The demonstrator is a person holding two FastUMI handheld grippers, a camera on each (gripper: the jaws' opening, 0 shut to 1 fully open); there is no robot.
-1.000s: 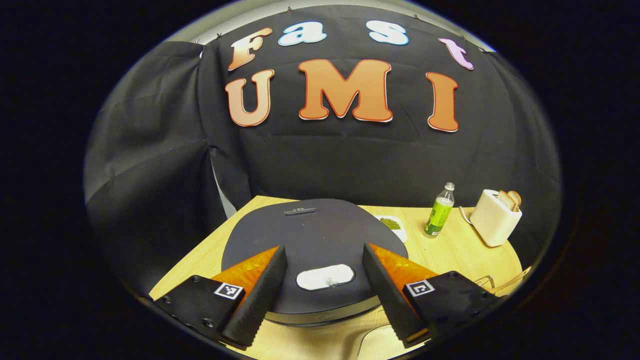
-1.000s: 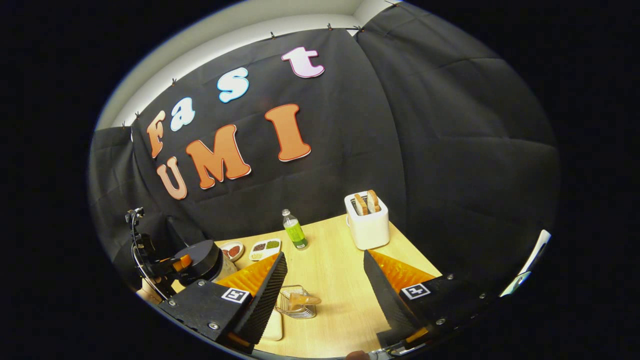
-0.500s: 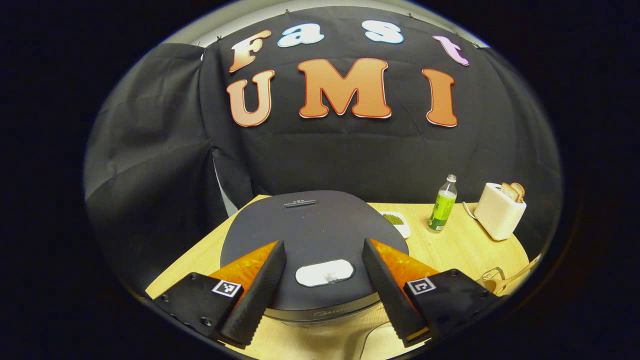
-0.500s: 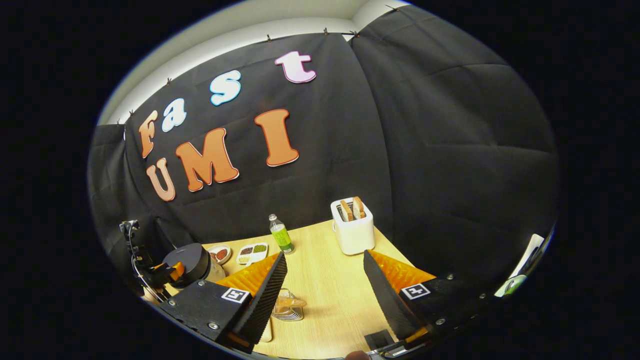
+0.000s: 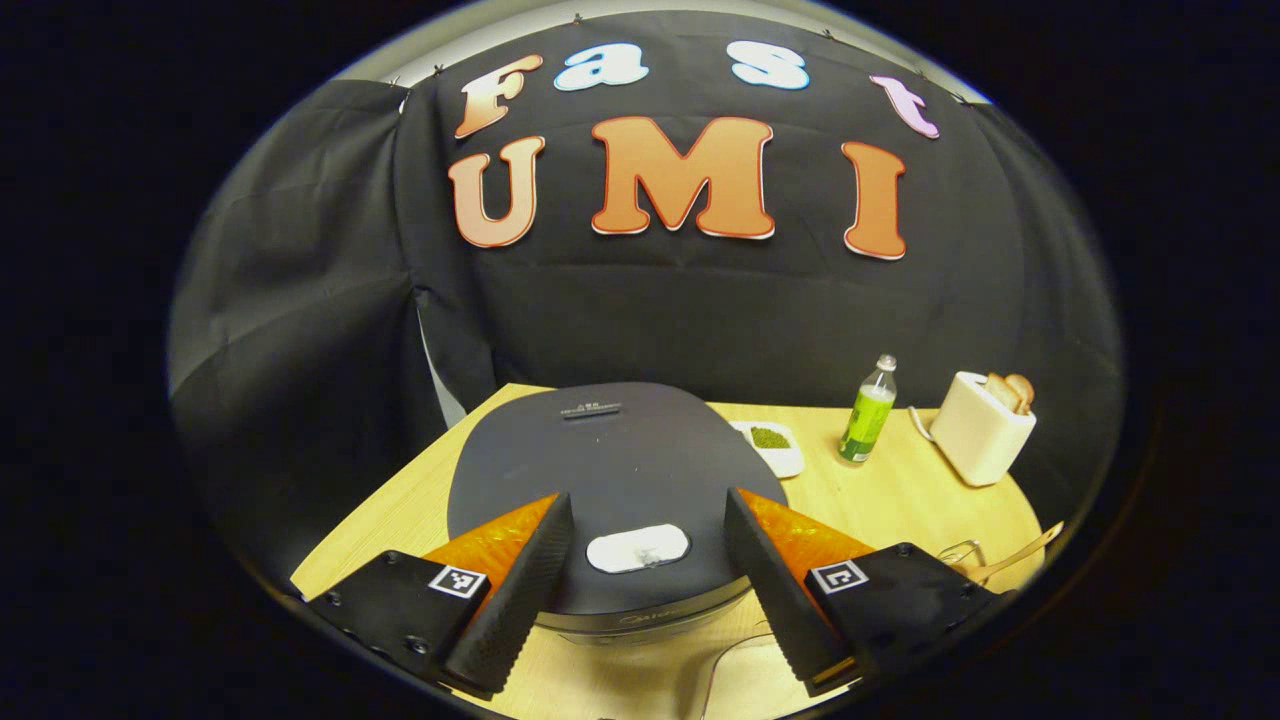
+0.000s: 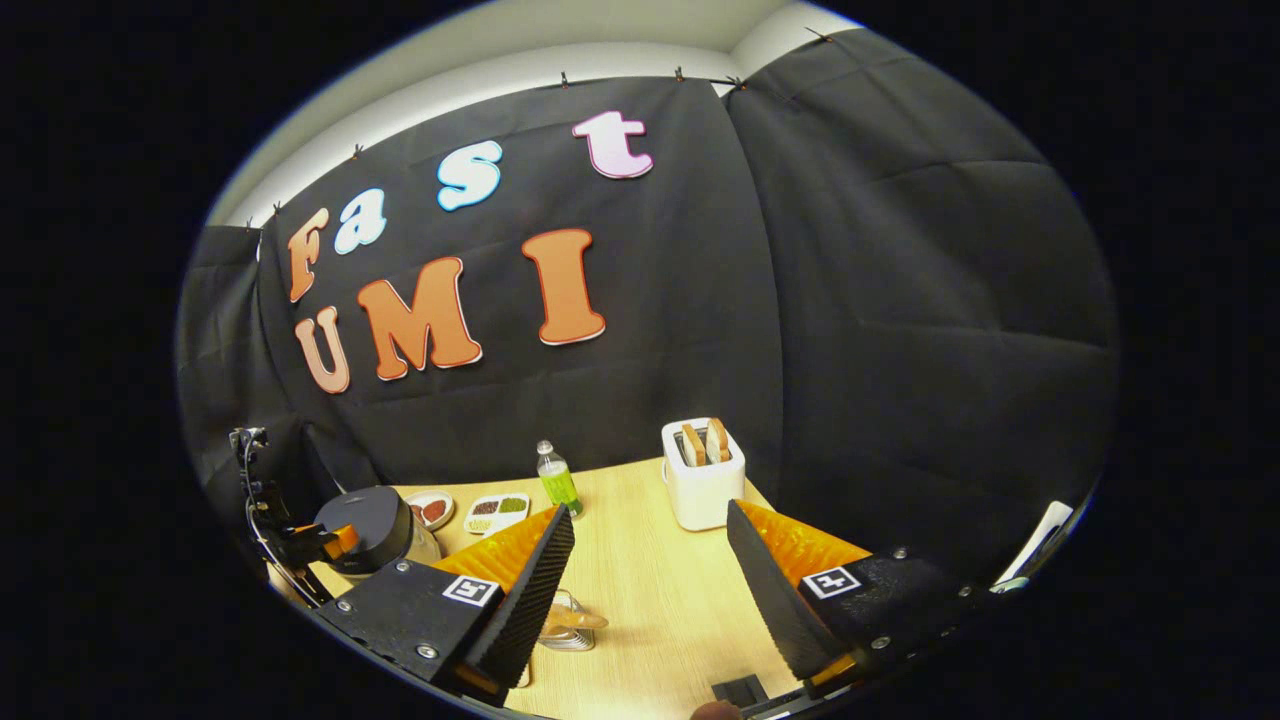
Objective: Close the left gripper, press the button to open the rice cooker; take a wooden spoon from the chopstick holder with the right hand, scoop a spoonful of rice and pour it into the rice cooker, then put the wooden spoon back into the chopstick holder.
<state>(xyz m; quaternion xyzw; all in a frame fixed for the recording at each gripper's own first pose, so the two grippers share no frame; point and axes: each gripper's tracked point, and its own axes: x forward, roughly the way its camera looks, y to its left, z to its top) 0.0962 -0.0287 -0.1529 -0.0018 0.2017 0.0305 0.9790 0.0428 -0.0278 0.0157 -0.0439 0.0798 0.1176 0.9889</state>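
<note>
Table, pale wood, carries everything. Rice cooker sits at 6 o'clock in my left gripper view, lid down, dark and broad. Its pale button lies at the lid's near edge, framed between my left tongs, which hover above it with jaws spread wide, gripping nothing. I judge the closing step is not yet done; shut tips would give one blunt point to press with.

Toaster at 3 o'clock with bread in its slots, green bottle beside it, small dish touching the cooker's far right. All well apart from the button, so no obstruction.

Right tongs are likewise open and empty, held above the table's near side. Wire chopstick holder sits at 7 o'clock in the right gripper view, just past my finger, wooden spoon lying in it. Holding here keeps the right hand near for the pickup, I reckon. Rice dishes at 9 o'clock, near the cooker.
</note>
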